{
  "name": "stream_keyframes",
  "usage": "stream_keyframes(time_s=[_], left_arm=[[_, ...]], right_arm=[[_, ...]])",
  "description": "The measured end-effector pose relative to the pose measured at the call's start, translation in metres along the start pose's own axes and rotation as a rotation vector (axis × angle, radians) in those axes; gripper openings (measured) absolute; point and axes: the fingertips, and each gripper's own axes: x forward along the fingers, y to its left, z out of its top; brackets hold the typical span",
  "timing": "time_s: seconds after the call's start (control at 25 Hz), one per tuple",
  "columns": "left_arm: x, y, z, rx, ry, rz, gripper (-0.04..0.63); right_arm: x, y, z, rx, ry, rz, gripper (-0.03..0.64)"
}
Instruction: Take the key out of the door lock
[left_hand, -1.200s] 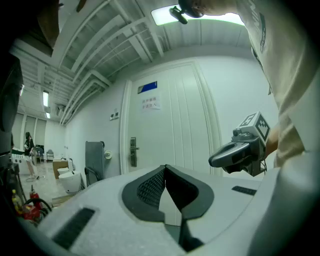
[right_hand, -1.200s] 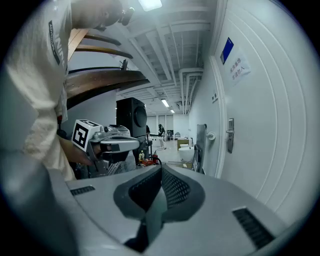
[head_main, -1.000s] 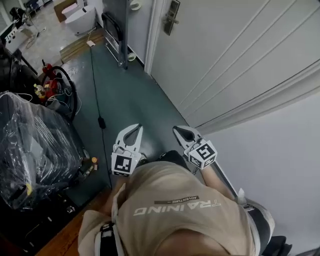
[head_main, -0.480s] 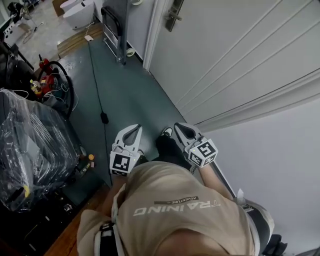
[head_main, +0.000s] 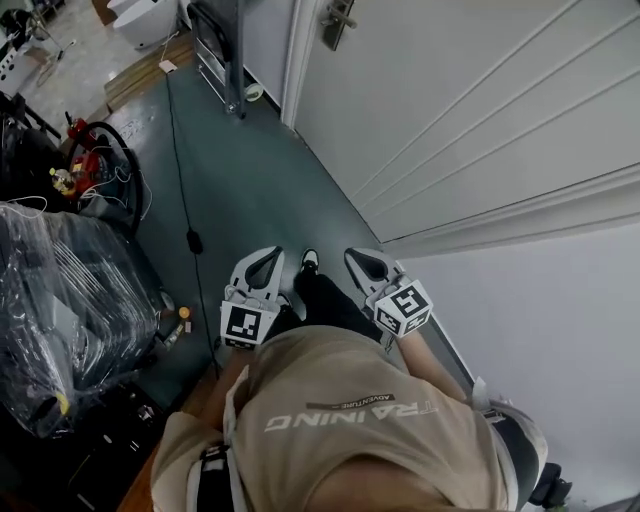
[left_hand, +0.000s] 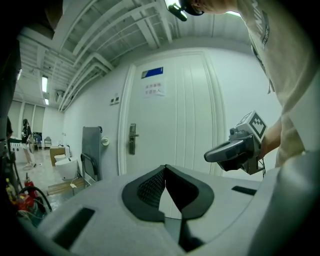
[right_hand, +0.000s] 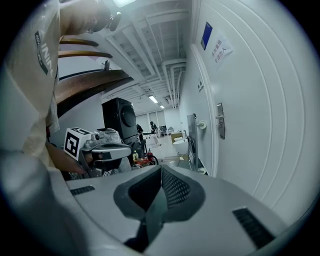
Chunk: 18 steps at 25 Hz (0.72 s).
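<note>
Floor (head_main: 262, 195): teal | cable (head_main: 178, 160): black, laid along the floor, inline box midway | bundle (head_main: 60, 300): wrapped in clear plastic, far left | canister (head_main: 88, 158): red, beside a black hose loop | toilet (head_main: 140, 15): white, top left | wall (head_main: 560, 330): white, right

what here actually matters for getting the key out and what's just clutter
For the job:
- door
- door lock; key too small to make out
- left gripper and right gripper, both shut and empty

Lying about:
- plastic-wrapped bundle
- black cable
- red equipment
</note>
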Motion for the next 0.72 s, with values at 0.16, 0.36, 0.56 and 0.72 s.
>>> stream_keyframes(time_s=[0.16,0.36,0.56,0.72], left_arm=[[0.033,0.016,0.028,-0.069,-0.024,-0.010,0.009],[0.087,0.042,0.065,-0.070,-0.028,-0.061,0.009],[0.121,0.064,0.093,-0.010,-0.029,-0.046,0.009],[0.149,0.075,0.091,-0.107,-0.019,-0.043,0.009]], right_arm=[[0.020,-0.030,0.010,0.090,-0.025,0.028,0.015],[0.056,-0.085,0.054,0.149,-0.141,0.022,0.015],[0.073,-0.117,0.073,0.164,-0.191,0.014,0.014],[0.081,-0.155,0.073,0.107,-0.173,-0.013,0.015]])
